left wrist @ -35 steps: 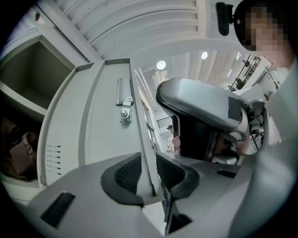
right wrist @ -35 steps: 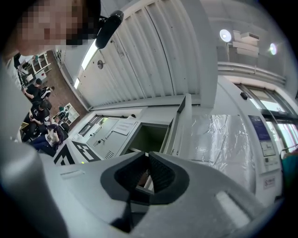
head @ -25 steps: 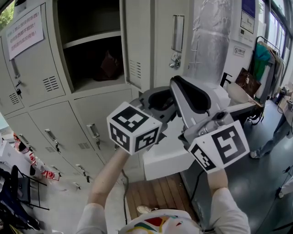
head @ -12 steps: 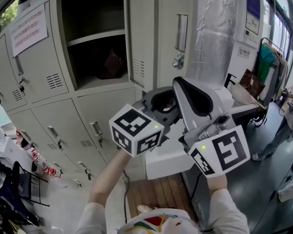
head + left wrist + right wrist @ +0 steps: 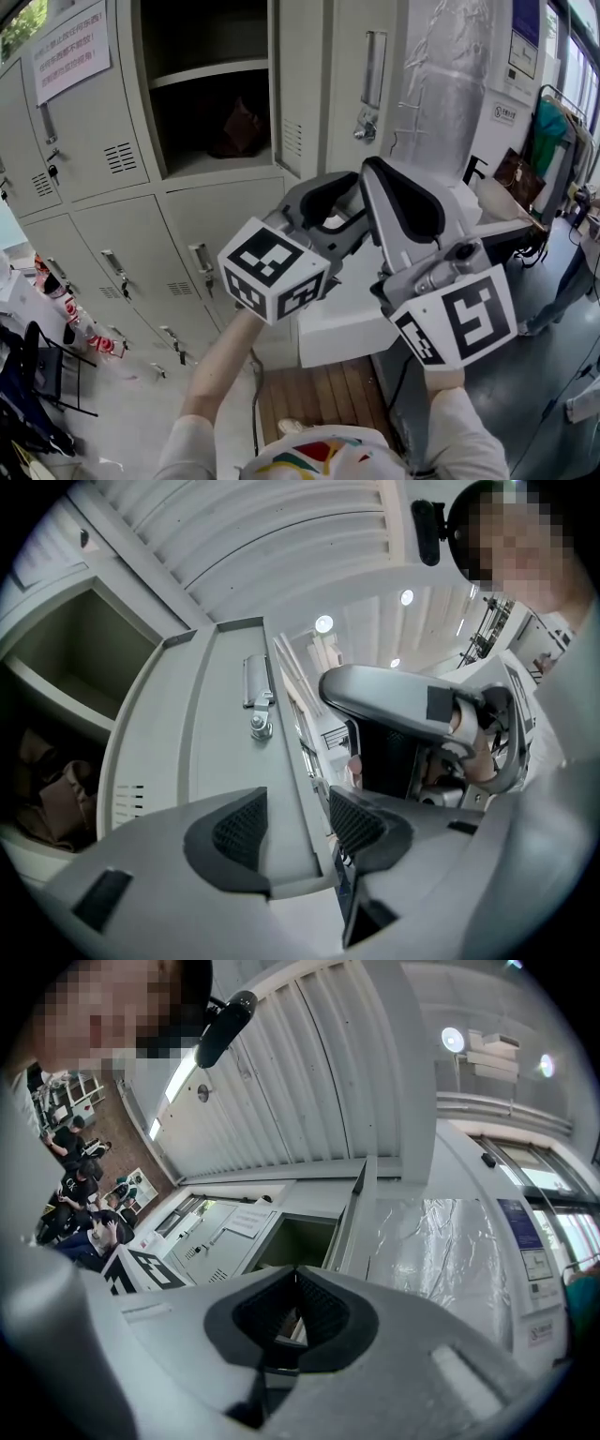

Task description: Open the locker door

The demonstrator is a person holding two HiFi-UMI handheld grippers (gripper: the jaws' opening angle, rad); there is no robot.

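Observation:
The grey locker door stands swung open to the right, showing its handle and lock hasp. A brown bag sits inside the open locker. My left gripper hangs just below the door's lower edge, and its jaws are opening. In the left gripper view the door shows through the gap of the left gripper, and neither pad presses on it. My right gripper is beside it on the right, shut and empty. In its own view the right gripper points up at the lockers.
Closed lockers fill the left and lower wall, one with a paper notice and one with a handle. A foil-wrapped column rises right of the door. A white box and wooden slats lie below. A clothes rack stands far right.
My left gripper's jaws have spread apart below the door. The head view has drifted a little, so the lockers sit further right. The right gripper stays shut.

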